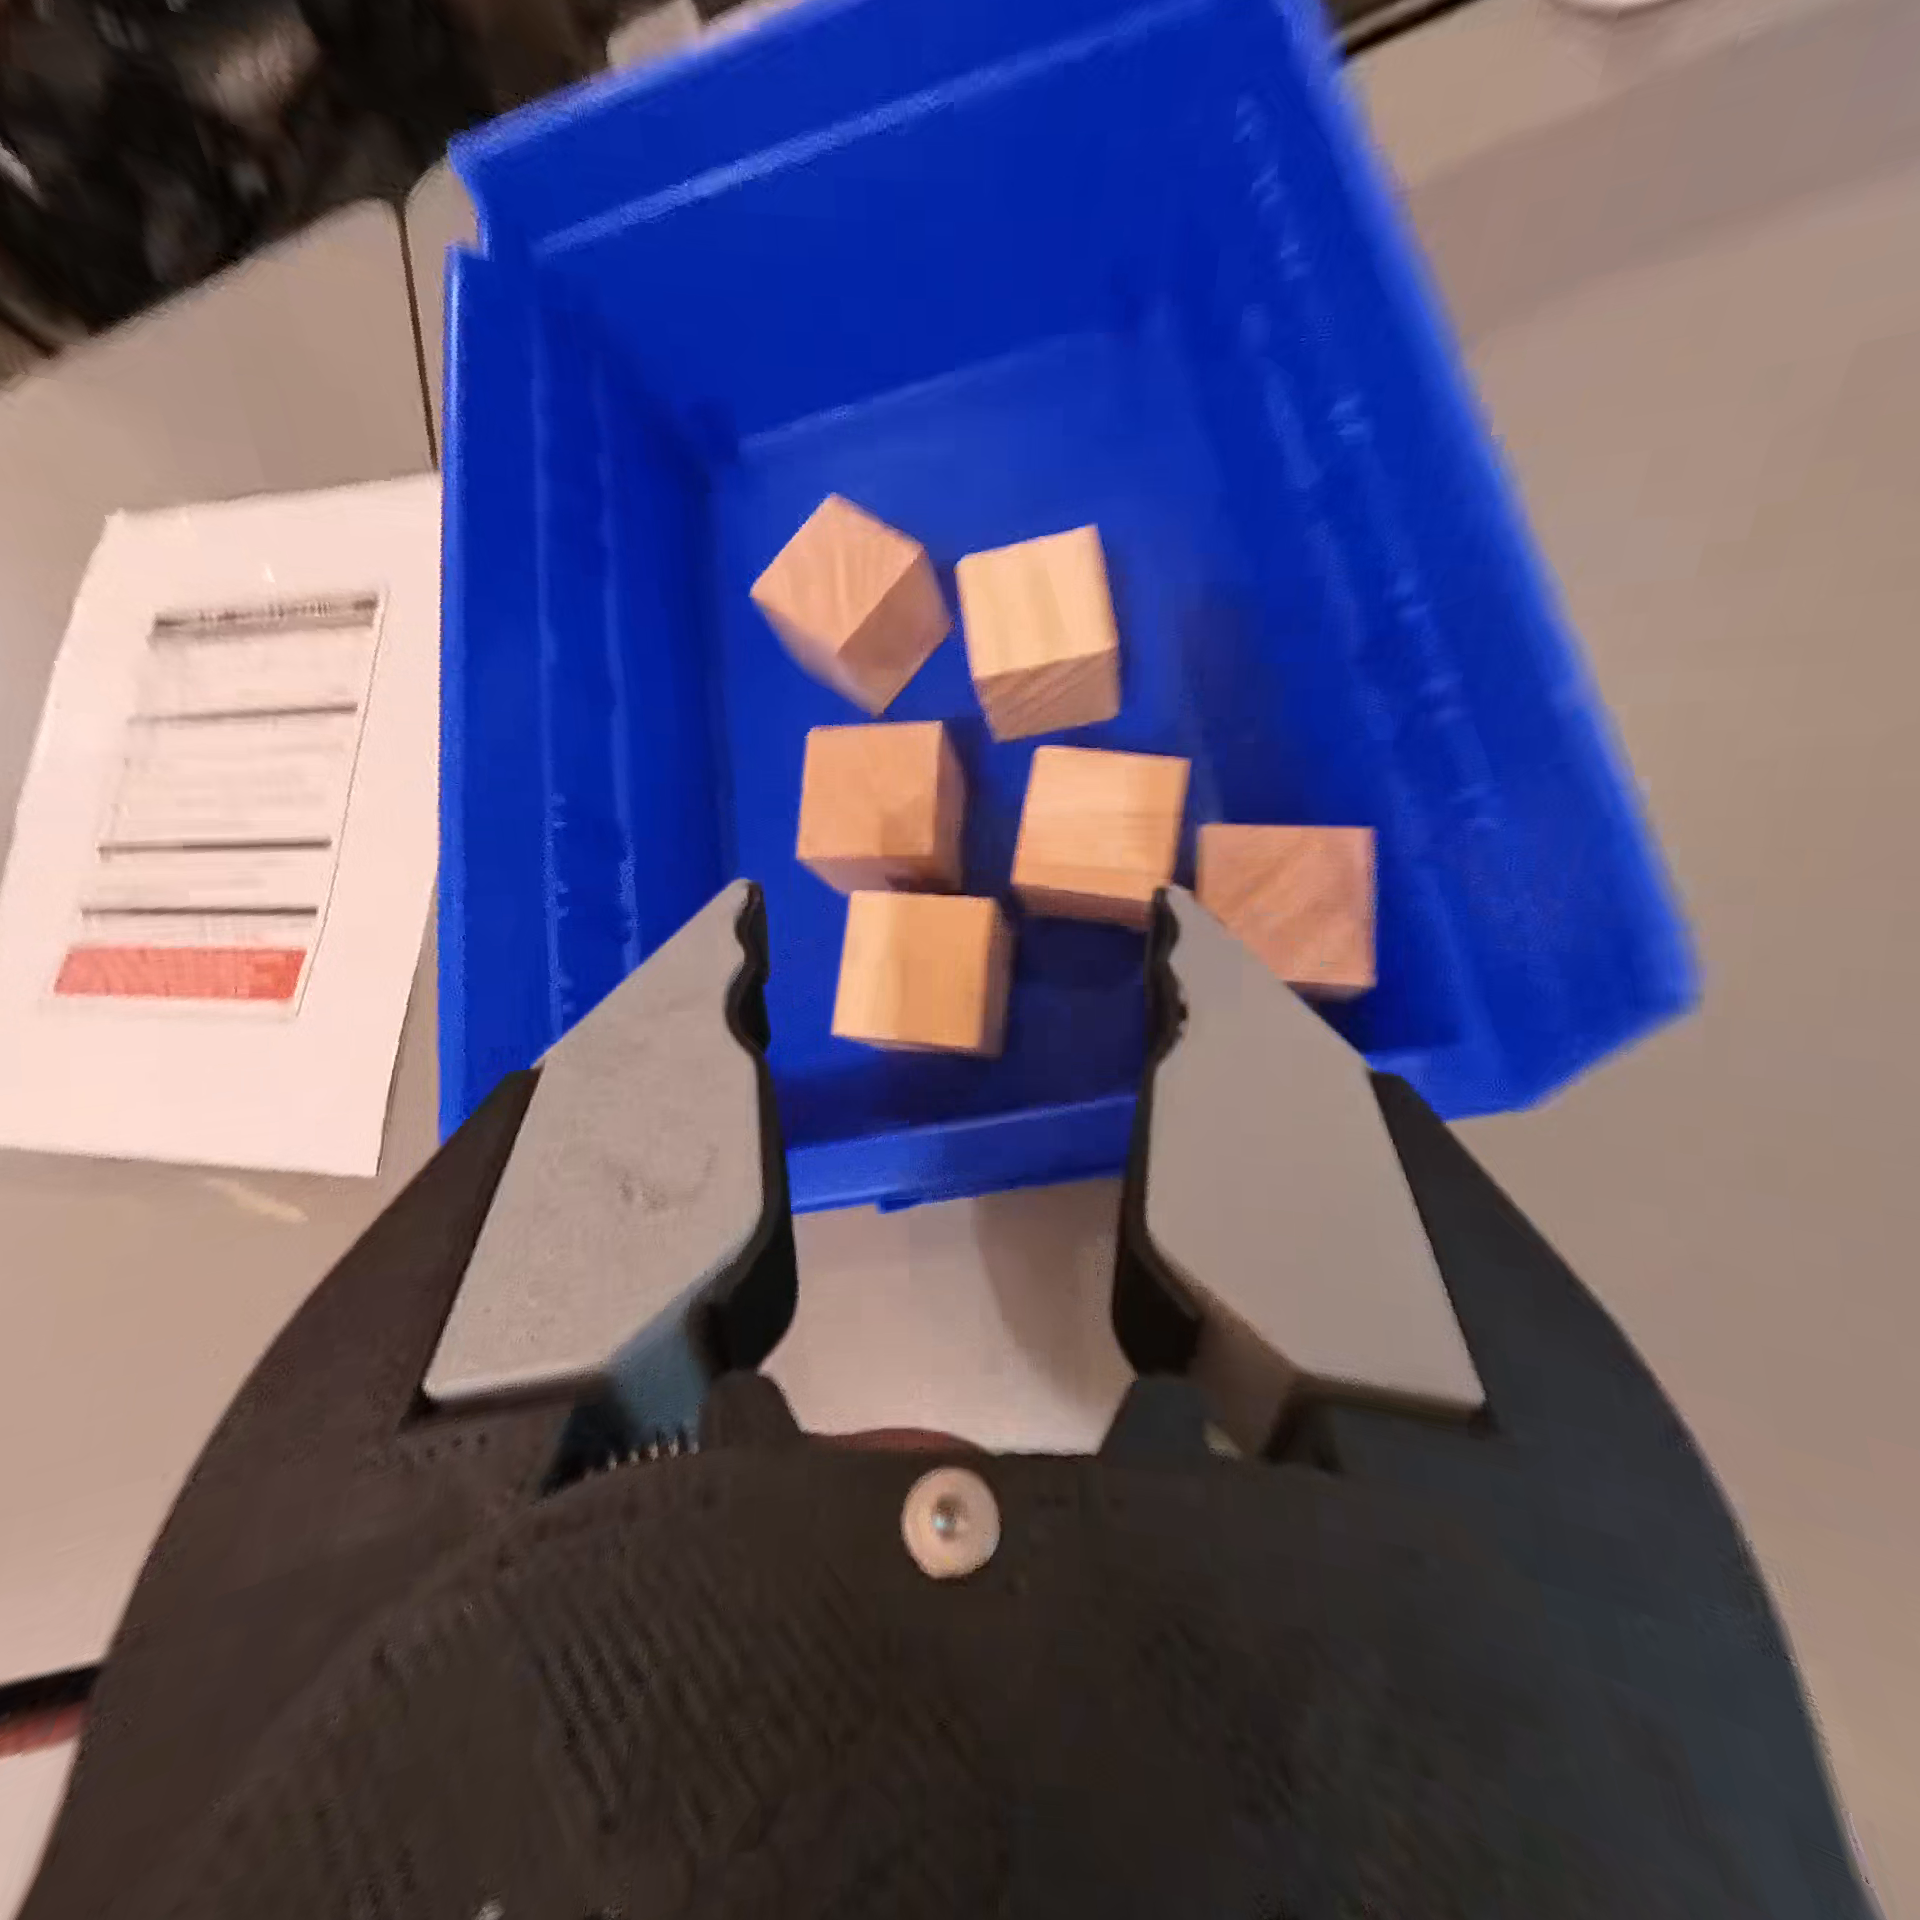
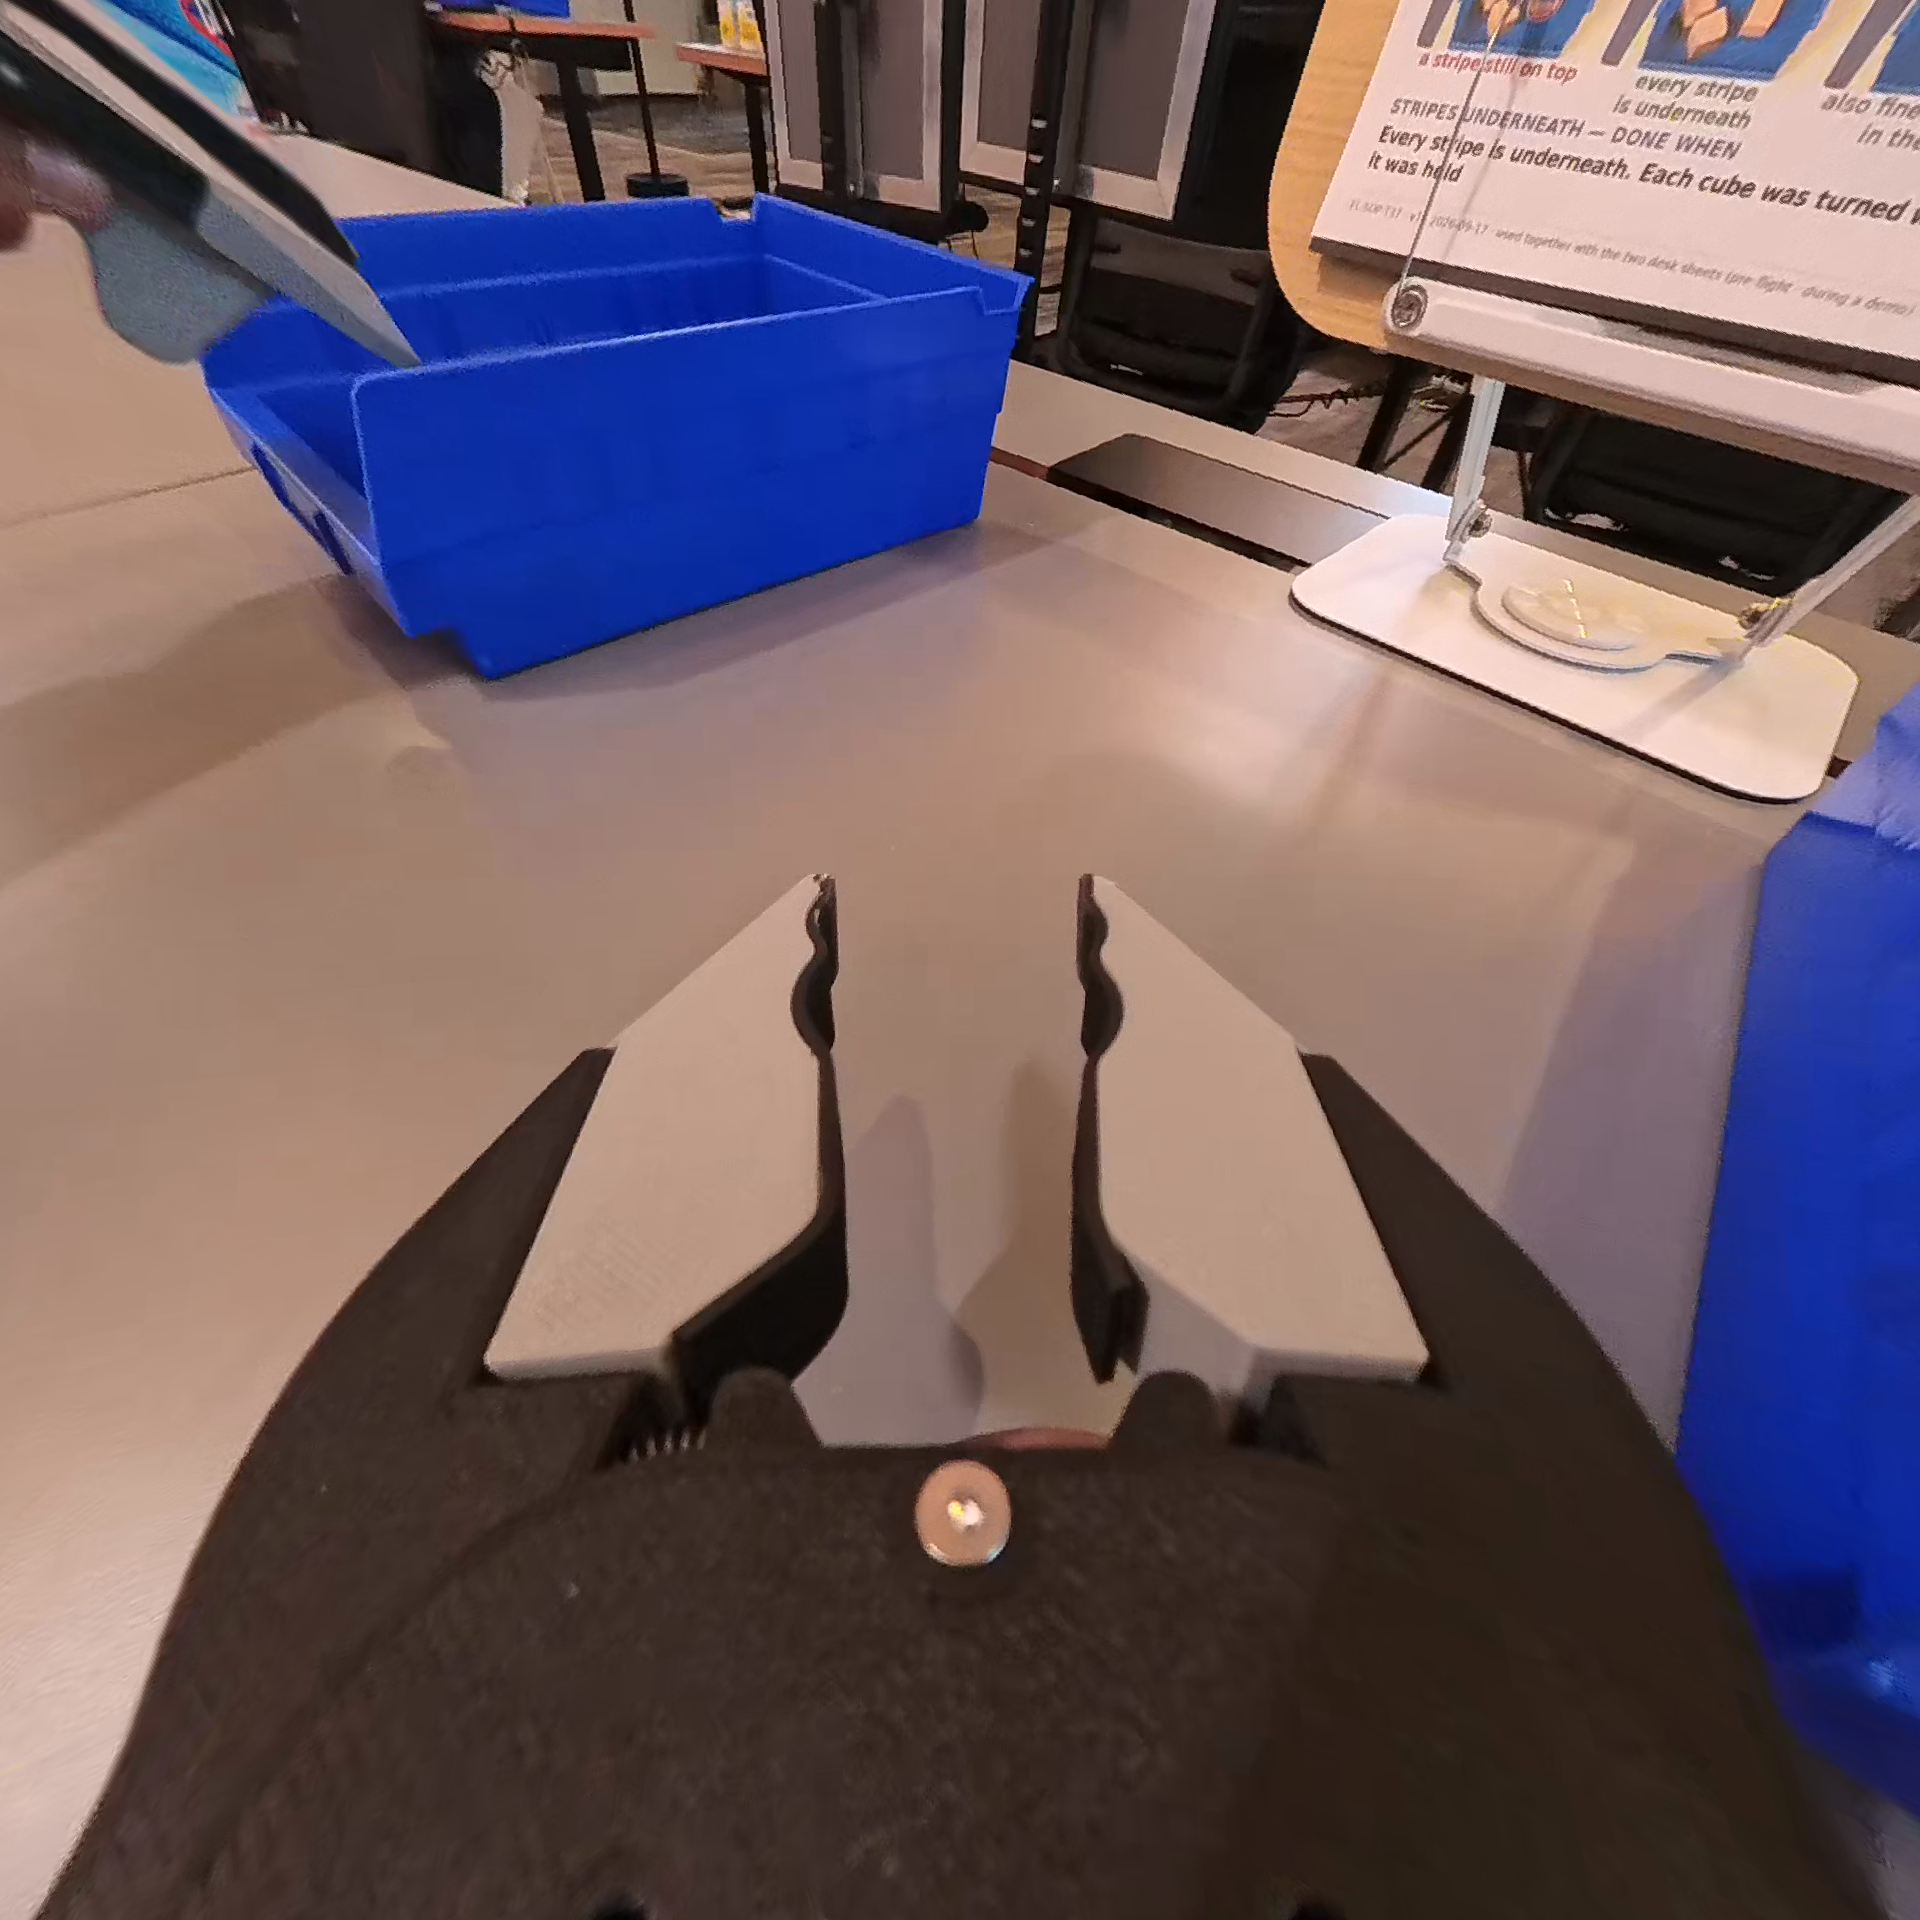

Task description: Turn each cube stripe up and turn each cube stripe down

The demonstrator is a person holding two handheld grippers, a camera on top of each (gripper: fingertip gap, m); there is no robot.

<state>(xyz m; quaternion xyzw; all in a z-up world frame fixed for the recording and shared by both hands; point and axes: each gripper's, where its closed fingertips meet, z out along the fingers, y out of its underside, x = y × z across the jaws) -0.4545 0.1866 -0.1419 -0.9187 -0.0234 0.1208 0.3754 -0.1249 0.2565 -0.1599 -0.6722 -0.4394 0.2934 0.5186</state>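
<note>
Several plain wooden cubes lie loose on the floor of a blue bin (image 1: 582, 727); no stripe shows on any visible face. The nearest cube (image 1: 920, 971) sits just beyond and between my left gripper's (image 1: 956, 904) open jaws, which hover over the bin's near edge and hold nothing. Another cube (image 1: 1288, 904) lies by the right finger (image 1: 1247, 1143). In the right wrist view my right gripper (image 2: 951, 894) is open and empty above the grey table (image 2: 1039, 727), well short of the blue bin (image 2: 675, 488). The left gripper's finger (image 2: 312, 270) reaches over that bin's left rim.
A white printed sheet (image 1: 208, 831) lies on the table left of the bin. An instruction board on a white stand (image 2: 1579, 644) is at the right rear. Another blue object (image 2: 1818, 1247) stands close at the right edge. Chairs and desks fill the background.
</note>
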